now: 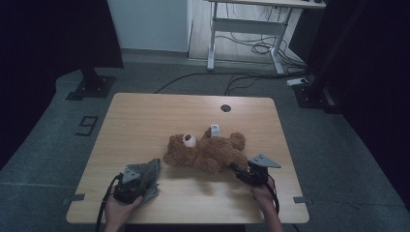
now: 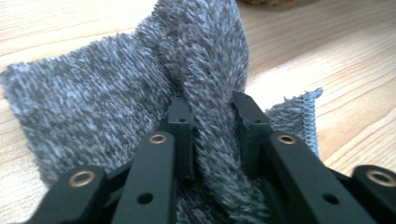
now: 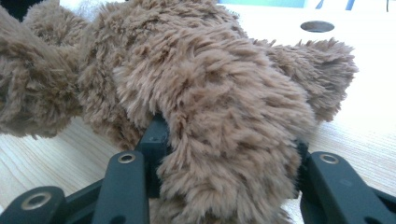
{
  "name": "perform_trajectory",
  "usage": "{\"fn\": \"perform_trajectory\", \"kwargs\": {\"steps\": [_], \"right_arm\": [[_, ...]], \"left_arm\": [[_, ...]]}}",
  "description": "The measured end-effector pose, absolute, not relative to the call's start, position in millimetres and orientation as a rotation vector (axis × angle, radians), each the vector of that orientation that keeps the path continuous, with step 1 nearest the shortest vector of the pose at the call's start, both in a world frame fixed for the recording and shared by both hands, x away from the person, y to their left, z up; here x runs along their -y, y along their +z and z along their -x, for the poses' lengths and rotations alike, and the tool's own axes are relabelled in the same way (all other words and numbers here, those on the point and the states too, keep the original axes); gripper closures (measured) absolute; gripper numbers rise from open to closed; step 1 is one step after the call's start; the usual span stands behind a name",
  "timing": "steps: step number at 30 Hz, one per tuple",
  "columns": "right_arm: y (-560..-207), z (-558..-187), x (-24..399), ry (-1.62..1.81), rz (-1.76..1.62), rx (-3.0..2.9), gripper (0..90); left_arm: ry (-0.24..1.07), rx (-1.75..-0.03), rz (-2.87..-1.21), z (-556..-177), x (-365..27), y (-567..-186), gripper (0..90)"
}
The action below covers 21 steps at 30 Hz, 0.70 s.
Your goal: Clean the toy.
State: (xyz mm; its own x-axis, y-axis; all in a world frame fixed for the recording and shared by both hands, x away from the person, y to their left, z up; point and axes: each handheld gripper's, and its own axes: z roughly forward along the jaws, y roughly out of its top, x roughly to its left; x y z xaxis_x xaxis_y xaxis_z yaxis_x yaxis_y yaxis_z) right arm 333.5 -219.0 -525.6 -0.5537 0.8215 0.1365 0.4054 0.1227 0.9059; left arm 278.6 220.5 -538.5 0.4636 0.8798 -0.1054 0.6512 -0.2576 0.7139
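Left tongs [image 2: 212, 135] pinch grey cloth [image 2: 116, 93] fold — right tongs [image 3: 224, 154] clamp teddy bear [image 1: 205, 151], head leftward.

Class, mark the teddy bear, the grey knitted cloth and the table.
teddy bear [image 1: 208, 153], high view, on its belly.
grey knitted cloth [image 2: 93, 102], left gripper view, on its flat part.
table [image 1: 145, 121], high view, on bare wood.

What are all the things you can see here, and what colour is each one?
Teddy bear: one, brown, lying mid-table, white tag by its body.
Cloth: one, fuzzy grey, near the table's front left, a fold pinched up.
Table: one, light wood, with a round hole near its far edge.
Desk frame: one, white, on the floor behind, cables under it.
Left gripper: one, black, shut on the cloth's fold.
Right gripper: one, black, shut on a leg of the teddy bear.
Hands: two, at the near edge, holding the grippers.
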Motion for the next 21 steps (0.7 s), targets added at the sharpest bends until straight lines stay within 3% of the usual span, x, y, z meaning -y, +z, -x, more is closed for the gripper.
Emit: {"fn": "perform_trajectory", "kwargs": {"steps": [10, 21], "right_arm": [[-526.3, -334.2, 219.8, 1.427, -1.194, -2.01, 51.3], [-527.5, -334.5, 220.9, 1.442, -1.2, -2.011, 51.1]], "left_arm": [[0.478, -1.217, -1.887, -269.9, -229.0, -520.3, 74.4], [0.413, -1.163, -1.756, -262.6, -236.3, -500.9, 74.5]]}}
